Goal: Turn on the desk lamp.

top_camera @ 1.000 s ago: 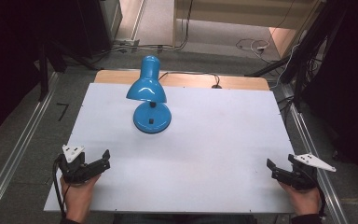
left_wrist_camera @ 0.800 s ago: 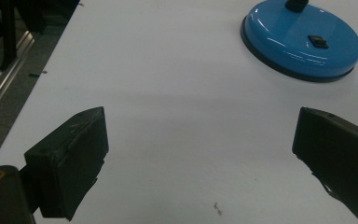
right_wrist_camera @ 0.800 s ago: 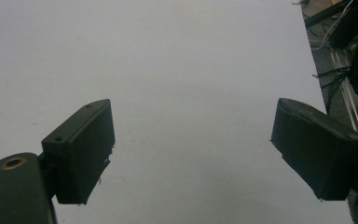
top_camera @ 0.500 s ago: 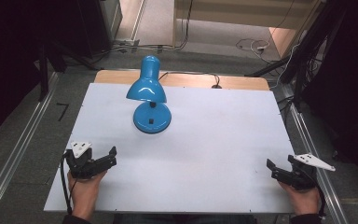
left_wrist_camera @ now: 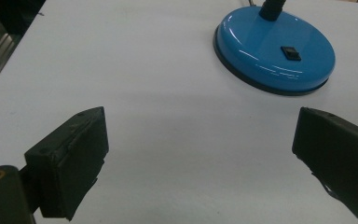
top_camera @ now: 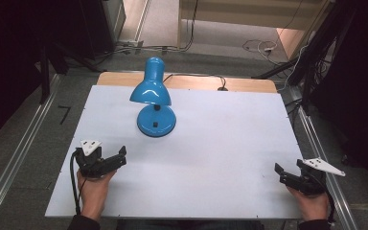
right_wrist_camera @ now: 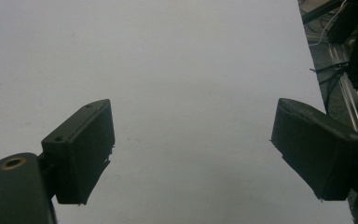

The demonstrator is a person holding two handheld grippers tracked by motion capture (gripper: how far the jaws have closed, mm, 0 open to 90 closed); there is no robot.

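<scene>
Here, a blue desk lamp (top_camera: pixel 152 103) stands upright on a white table (top_camera: pixel 230 143), flanked at a distance by two hand-held tongs.

The lamp sits toward the far left-centre of the table, its round base (left_wrist_camera: pixel 274 51) flat on the surface and its shade tilted over it. The left tongs (top_camera: pixel 116 159), jaws spread wide and gripping nothing, point toward the base from the near left, close to it but not touching. The right tongs (top_camera: pixel 287 172), also spread and empty, rest near the table's near right corner, well apart from the lamp.
</scene>
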